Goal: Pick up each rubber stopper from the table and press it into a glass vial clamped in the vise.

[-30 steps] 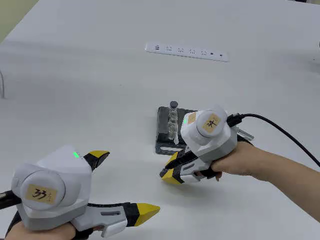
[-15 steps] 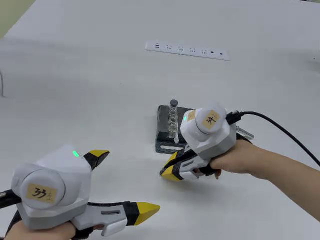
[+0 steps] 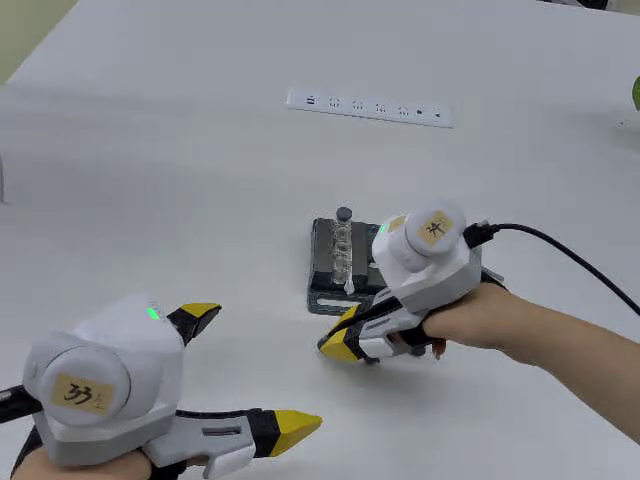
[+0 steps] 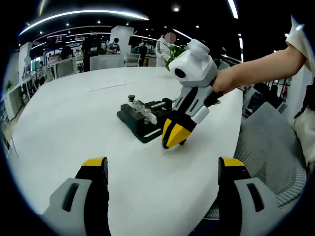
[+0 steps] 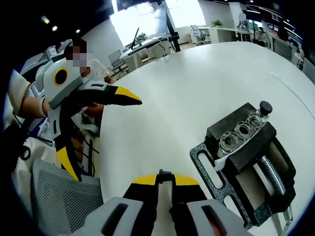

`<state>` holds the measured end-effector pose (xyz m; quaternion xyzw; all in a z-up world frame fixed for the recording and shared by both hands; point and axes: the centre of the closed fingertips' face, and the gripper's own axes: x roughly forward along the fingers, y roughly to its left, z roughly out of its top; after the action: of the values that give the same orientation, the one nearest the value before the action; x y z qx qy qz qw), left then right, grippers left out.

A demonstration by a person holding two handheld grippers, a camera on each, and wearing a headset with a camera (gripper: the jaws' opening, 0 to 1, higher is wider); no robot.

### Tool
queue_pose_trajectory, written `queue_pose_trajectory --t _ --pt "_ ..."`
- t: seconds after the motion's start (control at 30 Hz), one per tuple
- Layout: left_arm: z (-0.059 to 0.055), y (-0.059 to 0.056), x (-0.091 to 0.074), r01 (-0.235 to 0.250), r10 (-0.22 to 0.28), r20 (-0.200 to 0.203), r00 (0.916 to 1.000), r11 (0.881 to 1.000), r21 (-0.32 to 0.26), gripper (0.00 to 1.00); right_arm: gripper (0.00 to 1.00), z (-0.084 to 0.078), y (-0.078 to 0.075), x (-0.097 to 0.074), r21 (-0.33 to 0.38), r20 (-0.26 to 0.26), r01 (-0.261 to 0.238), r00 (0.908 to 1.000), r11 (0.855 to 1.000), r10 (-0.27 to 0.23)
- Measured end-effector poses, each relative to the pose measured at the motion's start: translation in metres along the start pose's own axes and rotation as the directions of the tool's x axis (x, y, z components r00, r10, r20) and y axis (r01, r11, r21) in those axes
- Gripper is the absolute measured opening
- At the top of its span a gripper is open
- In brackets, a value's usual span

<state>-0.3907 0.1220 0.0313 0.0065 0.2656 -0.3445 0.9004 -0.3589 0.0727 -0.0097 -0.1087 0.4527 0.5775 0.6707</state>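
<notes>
A black vise [image 3: 322, 272] clamps a row of three glass vials [image 3: 343, 252] on the white table. The far vial carries a black stopper [image 3: 343, 213]; in the right gripper view the two nearer vials [image 5: 235, 135] stand open-mouthed. My right gripper [image 3: 334, 348] sits low over the table just in front of the vise, its jaws shut on a small black rubber stopper [image 5: 165, 173] at the tips. My left gripper [image 3: 250, 370] hovers at the near left, wide open with nothing in it. The left gripper view has the right gripper [image 4: 172, 138] beside the vise [image 4: 140, 123].
A white power strip [image 3: 368, 105] lies at the back of the table. A black cable [image 3: 565, 255] runs from the right gripper off to the right. A mesh chair [image 5: 59, 196] and other desks stand beyond the table edge.
The head camera has shifted a little. The right gripper has stayed low in front of the vise with its jaws shut; the left gripper has stayed open in place.
</notes>
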Motion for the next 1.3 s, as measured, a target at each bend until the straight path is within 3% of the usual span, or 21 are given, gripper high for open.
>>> queue_pose_trajectory --t 0.07,0.3,0.4,0.5,0.57,0.6,0.63,0.7,0.73,0.77,0.83,0.87,0.93,1.0,1.07,1.1,1.17,1.2,1.23,1.27,1.3 --pt "0.004 0.001 0.0 0.002 -0.002 0.009 1.0 1.0 0.009 0.91 0.05 0.01 0.001 -0.008 0.048 0.065 -0.016 0.9978 0.999 0.013" --pt "0.018 -0.002 0.004 0.014 -0.016 0.034 0.9993 0.999 0.051 0.89 0.05 0.021 -0.001 -0.032 0.202 0.185 -0.082 0.9817 0.976 0.044" --pt "0.025 -0.004 0.005 0.022 -0.025 0.046 0.9986 0.997 0.068 0.88 0.05 0.023 0.004 -0.042 0.263 0.241 -0.129 0.9685 0.956 0.065" --pt "0.033 -0.007 0.006 0.031 -0.036 0.065 0.9972 0.996 0.078 0.87 0.05 0.027 0.011 -0.053 0.317 0.31 -0.185 0.9473 0.93 0.083" --pt "0.043 -0.012 0.006 0.04 -0.047 0.09 0.9948 0.996 0.08 0.85 0.05 0.031 0.016 -0.062 0.367 0.364 -0.241 0.9261 0.898 0.1" --pt "0.049 -0.015 0.005 0.047 -0.056 0.105 0.993 0.996 0.082 0.83 0.05 0.034 0.019 -0.069 0.384 0.401 -0.28 0.9088 0.88 0.114" --pt "0.051 -0.016 0.006 0.048 -0.057 0.108 0.9925 0.995 0.084 0.82 0.05 0.035 0.021 -0.072 0.399 0.42 -0.3 0.9 0.866 0.118" --pt "0.059 -0.021 0.006 0.063 -0.072 0.13 0.9889 0.996 0.068 0.81 0.05 0.038 0.025 -0.082 0.431 0.474 -0.358 0.8711 0.828 0.13" --pt "0.062 -0.022 0.006 0.066 -0.075 0.14 0.9874 0.996 0.066 0.79 0.05 0.039 0.025 -0.085 0.446 0.489 -0.373 0.8629 0.813 0.128" --pt "0.066 -0.023 0.005 0.066 -0.076 0.152 0.9855 0.996 0.065 0.78 0.05 0.04 0.028 -0.091 0.46 0.52 -0.411 0.8431 0.788 0.136" --pt "0.072 -0.025 0.005 0.077 -0.085 0.17 0.9817 0.996 0.052 0.75 0.05 0.042 0.029 -0.098 0.479 0.553 -0.445 0.8222 0.757 0.134" --pt "0.078 -0.028 0.004 0.087 -0.095 0.195 0.9761 0.995 0.048 0.73 0.05 0.044 0.032 -0.105 0.487 0.587 -0.491 0.7963 0.723 0.146" --pt "0.086 -0.031 0.002 0.096 -0.105 0.216 0.9707 0.994 0.05 0.68 0.05 0.044 0.034 -0.113 0.506 0.619 -0.533 0.772 0.678 0.145" --pt "0.093 -0.035 0.001 0.108 -0.118 0.237 0.9644 0.993 0.054 0.63 0.05 0.045 0.04 -0.118 0.507 0.643 -0.562 0.7514 0.654 0.147" --pt "0.102 -0.039 -0.001 0.117 -0.129 0.259 0.9573 0.991 0.061 0.59 0.05 0.046 0.047 -0.125 0.515 0.679 -0.609 0.7194 0.603 0.147" --pt "0.107 -0.043 -0.001 0.126 -0.141 0.272 0.952 0.989 0.071 0.57 0.05 0.048 0.049 -0.129 0.522 0.701 -0.635 0.6995 0.57 0.138" --pt "0.113 -0.047 -0.002 0.136 -0.154 0.281 0.9472 0.987 0.082 0.52 0.05 0.049 0.056 -0.136 0.506 0.73 -0.673 0.667 0.539 0.148" --pt "0.115 -0.05 -0.002 0.146 -0.165 0.286 0.9438 0.985 0.087 0.51 0.05 0.049 0.057 -0.138 0.503 0.742 -0.682 0.6558 0.53 0.14" --pt "0.118 -0.053 -0.002 0.154 -0.175 0.292 0.9401 0.984 0.094 0.49 0.05 0.049 0.06 -0.141 0.51 0.748 -0.703 0.6468 0.496 0.146" --pt "0.122 -0.056 -0.002 0.164 -0.188 0.301 0.9349 0.981 0.103 0.45 0.05 0.05 0.062 -0.144 0.502 0.767 -0.721 0.6264 0.478 0.139" --pt "0.124 -0.059 -0.002 0.17 -0.196 0.304 0.9324 0.979 0.11 0.44 0.05 0.05 0.062 -0.147 0.504 0.777 -0.733 0.6155 0.457 0.129"
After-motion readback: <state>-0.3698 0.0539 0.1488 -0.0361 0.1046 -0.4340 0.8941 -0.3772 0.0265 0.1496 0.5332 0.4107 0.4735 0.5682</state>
